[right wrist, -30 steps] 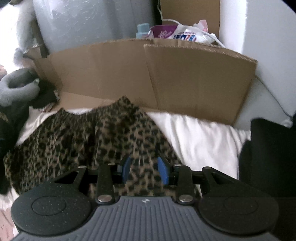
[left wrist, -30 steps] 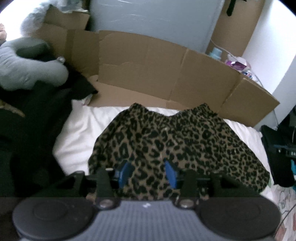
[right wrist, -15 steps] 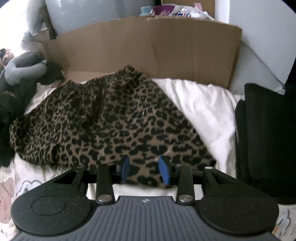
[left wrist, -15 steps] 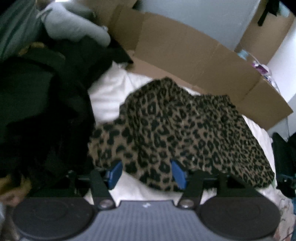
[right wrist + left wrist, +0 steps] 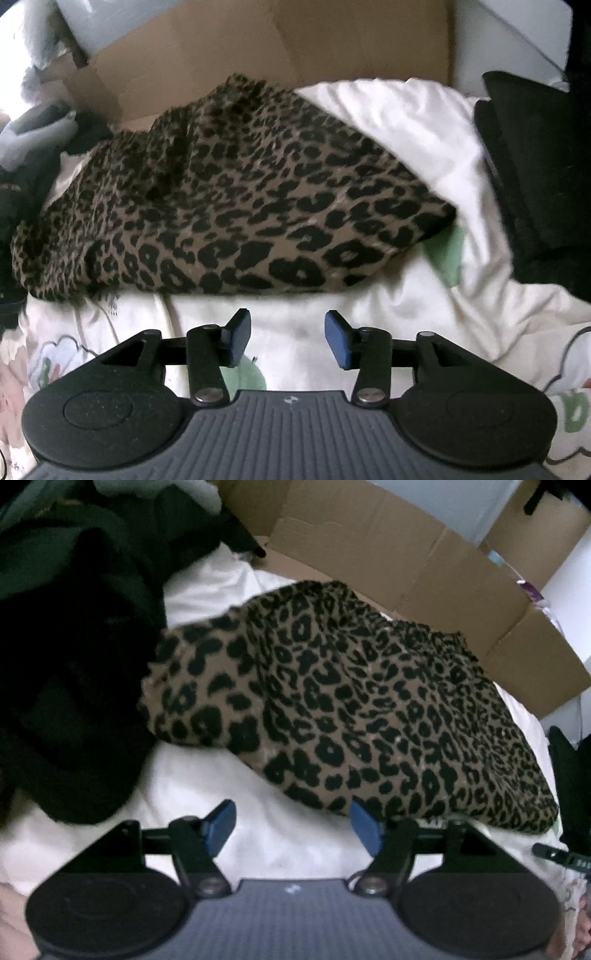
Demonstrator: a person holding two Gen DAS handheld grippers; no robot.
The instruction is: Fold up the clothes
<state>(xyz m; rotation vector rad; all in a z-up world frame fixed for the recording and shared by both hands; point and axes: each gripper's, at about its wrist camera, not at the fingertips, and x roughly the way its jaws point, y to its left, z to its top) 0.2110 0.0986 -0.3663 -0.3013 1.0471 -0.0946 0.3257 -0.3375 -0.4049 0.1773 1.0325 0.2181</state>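
My left gripper (image 5: pixel 291 827) and right gripper (image 5: pixel 288 341) hang empty, jaws apart, over white bedding (image 5: pixel 406 122); the leopard-print garment (image 5: pixel 229 199) lies before flattened cardboard (image 5: pixel 369 542), beside dark clothes (image 5: pixel 66 664).

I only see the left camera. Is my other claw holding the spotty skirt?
Observer: No. The right claw is open and empty, just short of the leopard skirt.
Operator: What's under that claw?
Observer: A white sheet with cartoon pictures on it.
Operator: Is anything hiding under the skirt?
Observer: A green print on the sheet peeks out from under the skirt's right corner.
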